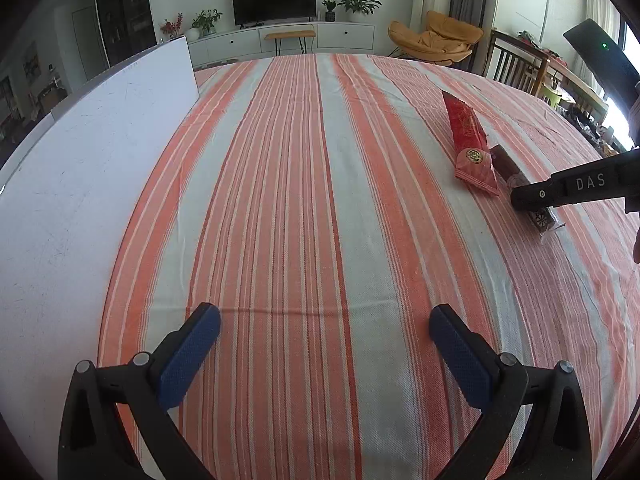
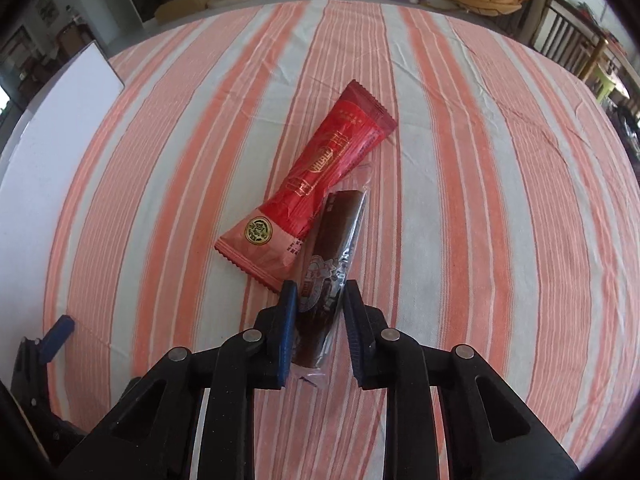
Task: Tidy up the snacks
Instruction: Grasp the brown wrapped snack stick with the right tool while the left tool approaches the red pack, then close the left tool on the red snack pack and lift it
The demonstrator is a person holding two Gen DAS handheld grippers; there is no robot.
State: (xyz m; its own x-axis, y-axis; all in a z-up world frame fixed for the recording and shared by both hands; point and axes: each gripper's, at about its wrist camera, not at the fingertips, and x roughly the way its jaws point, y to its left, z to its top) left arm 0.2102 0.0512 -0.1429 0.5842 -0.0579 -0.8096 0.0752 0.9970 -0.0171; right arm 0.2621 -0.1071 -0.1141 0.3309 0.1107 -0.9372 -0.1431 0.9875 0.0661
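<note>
On the striped cloth [image 2: 460, 200], the right gripper [image 2: 320, 300] pinches a dark, slippery-looking, light clear-wrapped bar [image 2: 340, 232] near 1 end; left gripper [image 1: 324, 332] gapes empty.

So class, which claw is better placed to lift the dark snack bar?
The right claw: its pads already straddle the dark snack bar. The left claw hangs open over bare striped tablecloth.

Home living room, shown by wall-side television [image 1: 273, 1] on white cabinet [image 1: 280, 38], potted plants [image 1: 357, 3], orange lounge chair [image 1: 438, 38], striped tablecloth [image 1: 300, 200].
</note>
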